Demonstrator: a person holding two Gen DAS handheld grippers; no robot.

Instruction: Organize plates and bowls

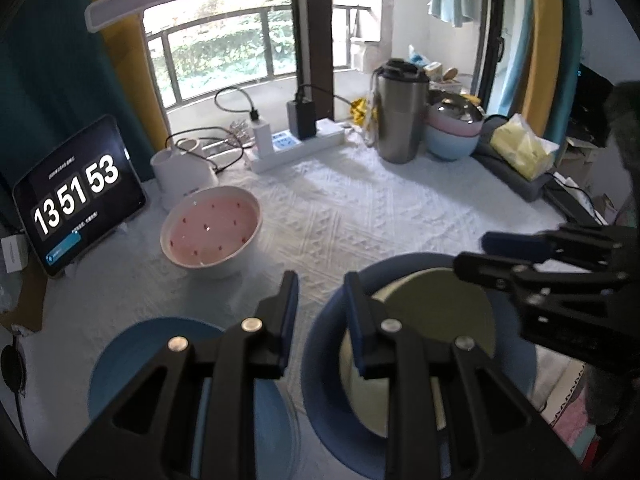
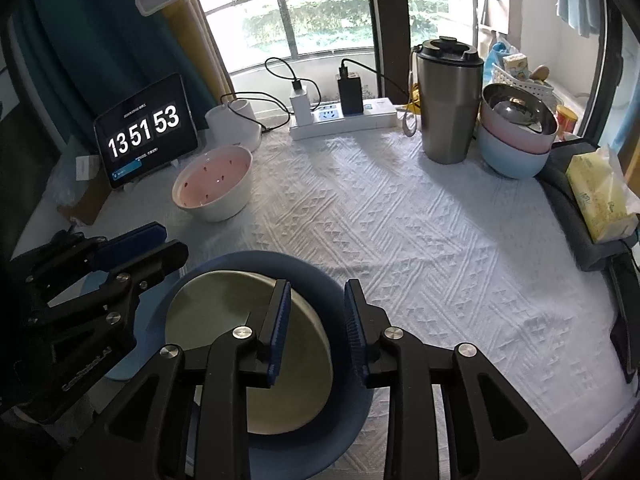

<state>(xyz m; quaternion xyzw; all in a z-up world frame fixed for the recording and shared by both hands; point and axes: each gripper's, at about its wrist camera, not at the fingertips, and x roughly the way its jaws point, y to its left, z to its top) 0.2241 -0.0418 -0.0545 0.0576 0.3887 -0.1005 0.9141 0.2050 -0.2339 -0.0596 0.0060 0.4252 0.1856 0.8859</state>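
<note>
Green bowl [image 2: 224,320] nested in dark blue plate [image 2: 320,280], under right gripper [image 2: 316,320], fingers apart, nothing gripped. Left gripper [image 1: 320,320] apart, straddling plate's rim, unclamped.

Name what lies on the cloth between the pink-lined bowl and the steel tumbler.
Nothing: in the right wrist view, only bare white tablecloth runs between the pink-lined bowl and the steel tumbler. The power strip sits further back.

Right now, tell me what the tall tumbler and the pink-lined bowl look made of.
Tall grey tumbler with black lid: likely brushed stainless steel, judging by its dull metallic sheen. White bowl with pink, red-speckled inside: probably glazed ceramic, with a glossy highlight and thick rim.
</note>
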